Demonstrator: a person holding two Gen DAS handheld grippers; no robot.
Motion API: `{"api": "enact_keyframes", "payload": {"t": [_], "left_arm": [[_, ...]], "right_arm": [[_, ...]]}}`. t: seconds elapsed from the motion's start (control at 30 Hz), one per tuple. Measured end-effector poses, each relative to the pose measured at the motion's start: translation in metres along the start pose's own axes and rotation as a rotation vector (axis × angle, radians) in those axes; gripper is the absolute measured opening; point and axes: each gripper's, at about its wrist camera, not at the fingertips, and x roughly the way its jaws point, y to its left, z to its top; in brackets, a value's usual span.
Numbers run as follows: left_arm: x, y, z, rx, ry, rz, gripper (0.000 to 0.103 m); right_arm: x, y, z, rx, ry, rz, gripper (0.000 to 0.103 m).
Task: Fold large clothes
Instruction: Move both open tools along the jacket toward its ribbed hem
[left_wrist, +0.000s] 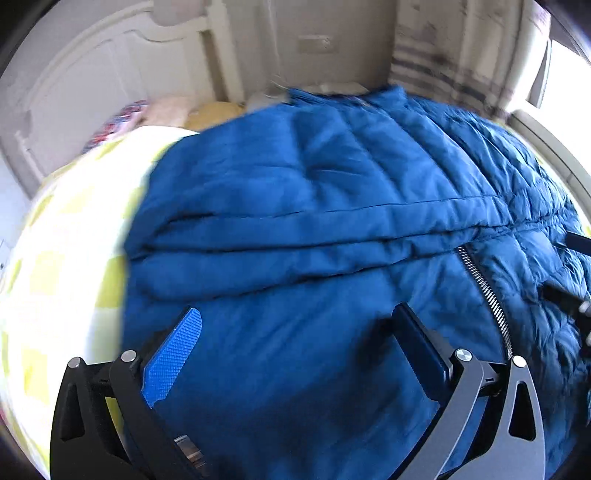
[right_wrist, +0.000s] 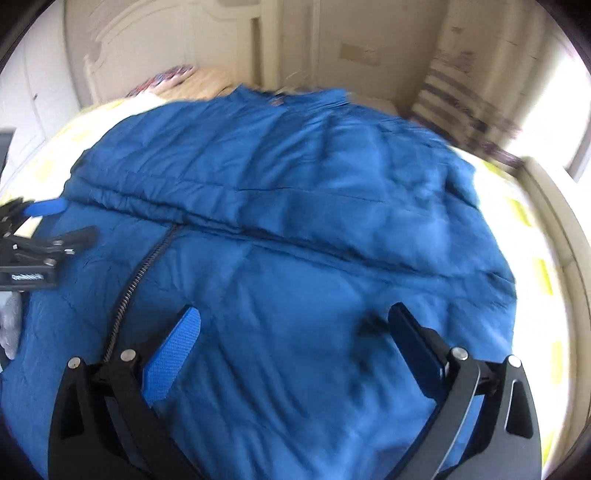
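Observation:
A large blue quilted down jacket (left_wrist: 332, 206) lies spread on a bed, its metal zipper (left_wrist: 487, 291) running down the near part. It also fills the right wrist view (right_wrist: 295, 206), with the zipper (right_wrist: 136, 280) at the left. My left gripper (left_wrist: 295, 317) is open and empty, hovering just above the jacket's near left part. My right gripper (right_wrist: 293, 317) is open and empty above the near right part. The left gripper shows at the left edge of the right wrist view (right_wrist: 55, 221); the right gripper shows at the right edge of the left wrist view (left_wrist: 569, 273).
The bed has a yellow and white checked cover (left_wrist: 62, 258). Pillows (left_wrist: 162, 110) lie at the white headboard (left_wrist: 92, 74). A striped curtain (left_wrist: 443, 70) hangs by a bright window (right_wrist: 576, 110) on the right. The bed's right edge (right_wrist: 546, 288) is near.

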Motion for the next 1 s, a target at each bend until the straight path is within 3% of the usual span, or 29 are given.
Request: {"api": "enact_keyframes", "payload": {"t": [0.1, 0.13, 0.2, 0.3, 0.37, 0.43, 0.5, 0.6, 0.63, 0.73, 0.9, 1.0], "left_arm": [[0.008, 0.027, -0.021, -0.069, 0.046, 0.029, 0.099], [0.008, 0.038, -0.023, -0.115, 0.052, -0.024, 0.099], [0.009, 0.049, -0.023, -0.153, 0.049, -0.026, 0.099], [-0.005, 0.041, -0.025, -0.147, 0.012, 0.064, 0.098], [-0.028, 0.03, -0.031, -0.132, -0.038, 0.014, 0.098], [-0.048, 0.012, -0.042, -0.094, -0.067, -0.037, 0.098], [-0.059, -0.018, -0.058, 0.008, -0.069, -0.06, 0.098], [-0.044, -0.051, -0.08, 0.143, -0.021, 0.017, 0.099], [-0.045, -0.051, -0.082, 0.148, -0.042, 0.032, 0.099], [-0.054, -0.037, -0.083, 0.086, -0.015, 0.044, 0.099], [-0.095, 0.002, -0.114, 0.005, -0.087, 0.05, 0.099], [-0.078, 0.023, -0.135, -0.038, -0.007, 0.066, 0.099]], "right_arm": [[-0.001, -0.033, -0.019, 0.078, 0.02, -0.043, 0.101], [0.004, -0.047, -0.028, 0.118, 0.03, 0.003, 0.101], [-0.001, -0.056, -0.033, 0.158, 0.004, 0.049, 0.101], [-0.011, -0.045, -0.032, 0.153, 0.006, -0.044, 0.1], [-0.035, -0.029, -0.038, 0.142, -0.064, 0.041, 0.1], [-0.054, -0.002, -0.046, 0.059, -0.094, 0.079, 0.1], [-0.056, 0.026, -0.057, -0.06, -0.068, 0.105, 0.1], [-0.035, 0.055, -0.081, -0.159, 0.034, 0.079, 0.1], [-0.036, 0.055, -0.083, -0.146, 0.014, 0.07, 0.1], [-0.047, 0.046, -0.085, -0.095, 0.021, 0.04, 0.1], [-0.092, 0.018, -0.103, -0.043, -0.058, 0.013, 0.1], [-0.08, -0.005, -0.126, -0.004, 0.01, -0.041, 0.1]]}}
